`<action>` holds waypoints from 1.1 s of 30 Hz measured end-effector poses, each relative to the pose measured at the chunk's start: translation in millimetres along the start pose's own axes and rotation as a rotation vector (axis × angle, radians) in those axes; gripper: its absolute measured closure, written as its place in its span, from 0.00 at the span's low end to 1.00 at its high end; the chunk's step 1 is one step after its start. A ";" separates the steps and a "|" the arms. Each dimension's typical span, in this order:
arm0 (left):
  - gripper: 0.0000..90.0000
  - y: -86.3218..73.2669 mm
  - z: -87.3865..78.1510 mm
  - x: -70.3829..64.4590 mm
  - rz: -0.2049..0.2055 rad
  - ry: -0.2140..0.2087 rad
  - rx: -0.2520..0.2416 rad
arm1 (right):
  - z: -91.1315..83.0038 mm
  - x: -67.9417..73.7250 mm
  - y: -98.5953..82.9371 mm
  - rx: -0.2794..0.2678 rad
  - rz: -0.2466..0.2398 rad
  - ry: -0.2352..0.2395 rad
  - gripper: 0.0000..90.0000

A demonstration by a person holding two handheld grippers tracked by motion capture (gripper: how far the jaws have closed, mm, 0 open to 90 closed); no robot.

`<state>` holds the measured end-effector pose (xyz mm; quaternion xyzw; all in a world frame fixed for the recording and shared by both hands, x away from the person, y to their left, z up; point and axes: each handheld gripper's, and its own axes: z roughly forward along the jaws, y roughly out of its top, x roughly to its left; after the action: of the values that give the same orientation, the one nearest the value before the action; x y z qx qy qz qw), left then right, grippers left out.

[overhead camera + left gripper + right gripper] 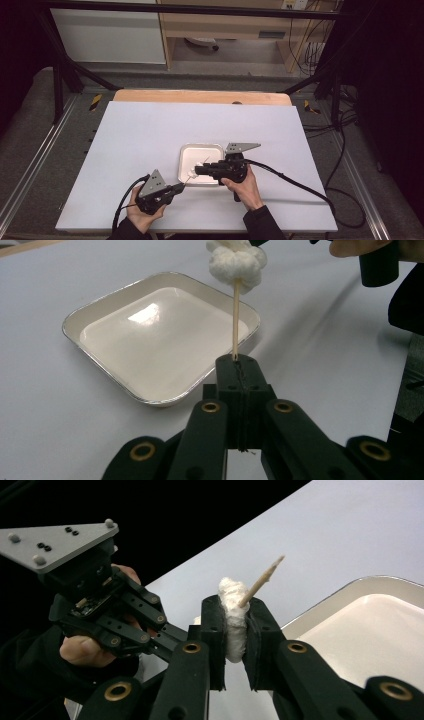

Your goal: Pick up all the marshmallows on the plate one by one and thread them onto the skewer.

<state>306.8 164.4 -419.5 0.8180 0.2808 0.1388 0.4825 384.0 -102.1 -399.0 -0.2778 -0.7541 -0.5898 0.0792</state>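
Observation:
A thin wooden skewer [235,320] carries a white, fluffy lump [237,262] near its far end. My left gripper [239,362] is shut on the skewer's near end and holds it tilted up over the near edge of a square white tray [67,327]. My right gripper [234,615] is shut on the white lump [232,630], and the skewer's pointed tip [262,580] pokes out past its jaws. In the high view the left gripper [181,187] and right gripper [196,171] meet at the lump [192,175], by the tray's [201,147] front left corner.
The tray has nothing in it and sits at the middle of a white table top [150,130]. A wooden strip [200,96] runs along the table's far edge. Black cables [300,187] trail from both grippers toward the front and right.

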 end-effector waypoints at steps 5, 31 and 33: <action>0.99 -1.5 0.6 2.2 -0.014 0.003 -0.001 | -5.9 0.2 2.8 -0.005 -0.033 -0.064 0.73; 0.99 -0.2 -4.3 25.3 -0.121 0.011 0.034 | -76.0 -36.2 -24.6 0.108 -0.121 -0.446 0.03; 0.99 0.9 -4.5 27.1 -0.131 -0.005 0.028 | -80.3 -38.7 -29.5 0.124 -0.120 -0.464 0.03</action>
<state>326.6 183.4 -417.6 0.8048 0.3342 0.1011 0.4799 384.4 -194.1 -417.8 -0.3550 -0.8021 -0.4665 -0.1141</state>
